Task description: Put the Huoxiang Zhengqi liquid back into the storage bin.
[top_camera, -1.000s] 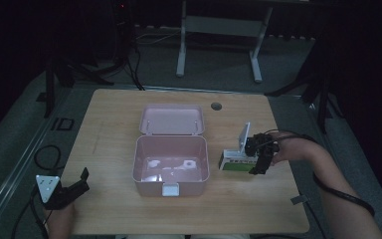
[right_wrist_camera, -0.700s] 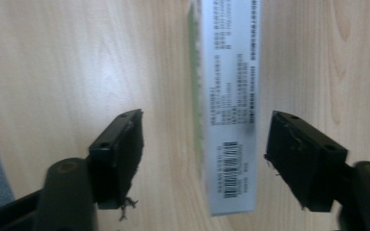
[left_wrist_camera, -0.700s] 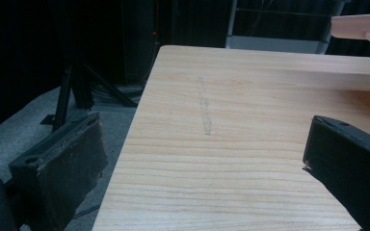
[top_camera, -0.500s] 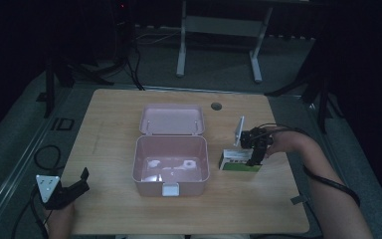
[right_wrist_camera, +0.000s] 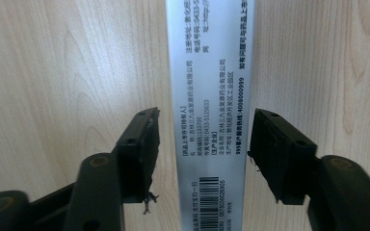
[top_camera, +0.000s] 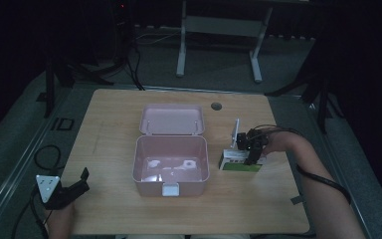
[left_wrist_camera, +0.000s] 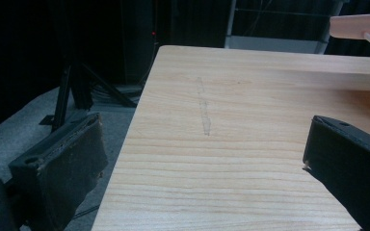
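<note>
Left gripper [top_camera: 74, 188] rests at the near-left corner of the light wooden table [top_camera: 109, 129], jaws spread wide, nothing between them. Its own view looks across bare wood grain toward the far edge, with the pink rim [left_wrist_camera: 361, 26] of the box at upper right. It is idle, well apart from everything else.

Centre of the table: pale pink plastic lunch box [top_camera: 171, 164], lid hinged back and lying flat behind the tray. The tray looks empty apart from glare on its floor; its front latch faces the person.

Right of the box, near but apart from it: small white-and-green cardboard carton [top_camera: 238, 163], lying on the table. The right gripper [top_camera: 251, 149] hangs directly above it, pointing down. In the right gripper view the carton's printed grey face [right_wrist_camera: 212, 106], with barcode and text, runs up between the two black jaws, which stand open with a gap of bare wood on each side. Not yet touching.

Judgement: step in hand is a grasp on the carton, probably for the box. Jaws straddle its narrow width and look centred; lower straight, close evenly across the faces, avoid crushing thin card.
</note>
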`<state>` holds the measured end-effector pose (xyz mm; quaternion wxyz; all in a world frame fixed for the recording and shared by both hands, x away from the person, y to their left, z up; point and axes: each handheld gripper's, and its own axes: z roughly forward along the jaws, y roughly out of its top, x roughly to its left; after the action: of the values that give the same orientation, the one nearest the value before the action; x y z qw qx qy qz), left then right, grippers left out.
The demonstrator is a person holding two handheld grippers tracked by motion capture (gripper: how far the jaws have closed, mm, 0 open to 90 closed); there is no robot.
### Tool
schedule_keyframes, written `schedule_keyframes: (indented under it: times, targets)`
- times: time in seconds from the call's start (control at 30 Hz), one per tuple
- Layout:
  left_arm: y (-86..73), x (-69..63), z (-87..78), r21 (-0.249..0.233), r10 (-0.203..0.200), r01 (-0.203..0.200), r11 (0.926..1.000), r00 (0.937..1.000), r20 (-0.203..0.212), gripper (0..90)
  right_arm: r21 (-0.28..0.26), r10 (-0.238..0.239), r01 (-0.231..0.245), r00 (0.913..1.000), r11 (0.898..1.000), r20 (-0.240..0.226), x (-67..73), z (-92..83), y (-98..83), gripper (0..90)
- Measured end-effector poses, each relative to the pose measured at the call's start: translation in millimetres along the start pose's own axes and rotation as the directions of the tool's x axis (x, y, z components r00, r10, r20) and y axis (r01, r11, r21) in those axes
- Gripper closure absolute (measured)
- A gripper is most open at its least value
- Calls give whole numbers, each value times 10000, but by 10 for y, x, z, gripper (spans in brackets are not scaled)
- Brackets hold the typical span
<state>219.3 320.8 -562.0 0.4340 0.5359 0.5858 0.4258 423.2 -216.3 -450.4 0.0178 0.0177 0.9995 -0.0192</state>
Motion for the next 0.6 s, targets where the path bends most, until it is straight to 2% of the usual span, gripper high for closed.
schedule_keyframes:
  times: [0.3,0.6]
  targets:
    - [0,0,1,6,9,-9,10000,10000,-3,13,190,-73,73,10000,9998,-11,-9,105,24,594]
    - [0,0,0,8,11,-11,10000,10000,-14,13,352,-64,64,10000,9994,5,7,96,34,618]
